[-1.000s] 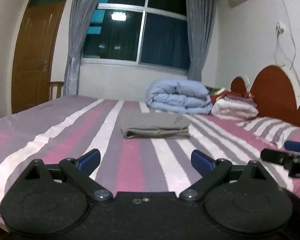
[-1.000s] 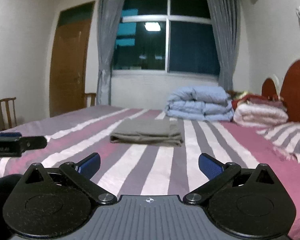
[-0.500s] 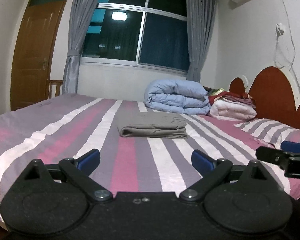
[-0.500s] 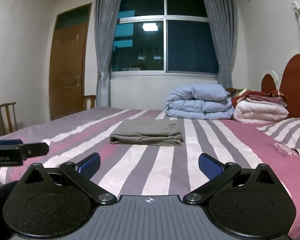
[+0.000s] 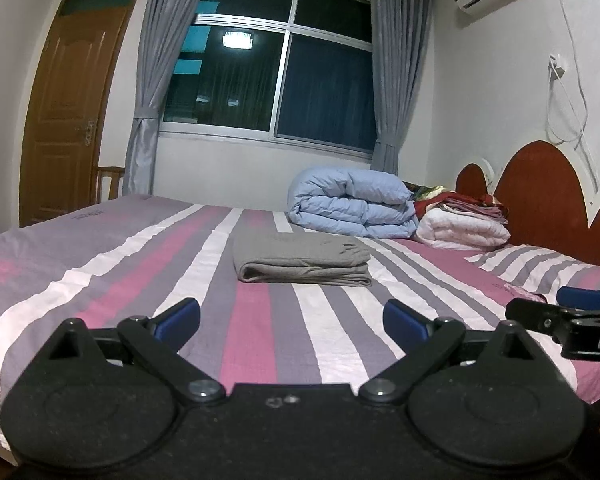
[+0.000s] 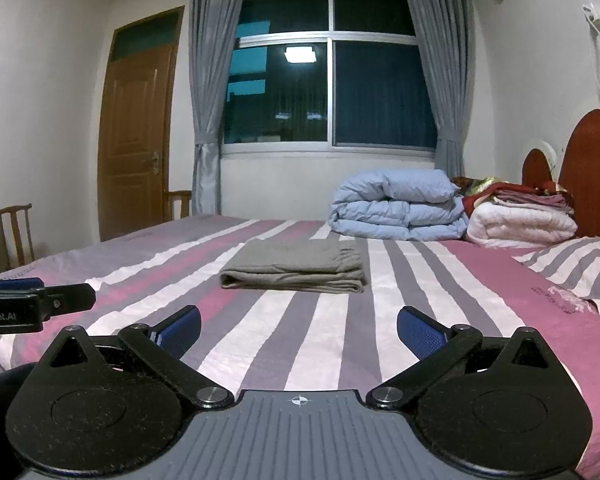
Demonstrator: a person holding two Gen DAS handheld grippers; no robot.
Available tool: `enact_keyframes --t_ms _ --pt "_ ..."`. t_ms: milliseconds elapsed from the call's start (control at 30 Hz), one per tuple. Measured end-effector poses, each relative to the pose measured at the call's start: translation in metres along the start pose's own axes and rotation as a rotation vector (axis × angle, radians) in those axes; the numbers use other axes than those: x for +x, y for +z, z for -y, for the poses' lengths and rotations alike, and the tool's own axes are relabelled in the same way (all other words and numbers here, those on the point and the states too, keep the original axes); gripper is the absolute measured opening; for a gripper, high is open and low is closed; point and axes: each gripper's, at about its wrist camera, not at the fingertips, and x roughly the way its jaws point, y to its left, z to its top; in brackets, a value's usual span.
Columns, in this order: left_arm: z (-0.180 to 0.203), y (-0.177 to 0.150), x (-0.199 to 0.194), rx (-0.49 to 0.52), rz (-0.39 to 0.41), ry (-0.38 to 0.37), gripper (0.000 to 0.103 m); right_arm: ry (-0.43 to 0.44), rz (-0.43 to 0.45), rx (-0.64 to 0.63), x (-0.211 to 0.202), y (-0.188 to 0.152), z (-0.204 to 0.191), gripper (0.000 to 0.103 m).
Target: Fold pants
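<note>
On one striped bed [image 5: 260, 320], one folded pants [image 5: 302, 260]; two claws [image 5: 291, 316] [image 6: 299, 326] gape wide, empty.

dim indoor light, fisheye-warped edges, window [image 5: 276, 80] glare

Left gripper [image 5: 291, 316] spread wide; right gripper [image 6: 299, 325] likewise, both level

One folded pair of grey pants [image 5: 302, 258] is lying on one striped bed [image 5: 100, 272]; one blue duvet [image 5: 352, 208], one white quilt [image 5: 464, 232] and one pillow [image 5: 540, 272] are sitting there too.
</note>
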Motion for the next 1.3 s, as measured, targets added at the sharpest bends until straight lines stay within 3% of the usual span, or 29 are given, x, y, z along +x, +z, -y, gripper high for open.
enact_keyframes --t_ms 1300 --pt "0.001 0.0038 0.0007 0.037 0.013 -0.026 0.092 0.0 0.0 0.001 -0.0002 0.0002 0.0027 0.103"
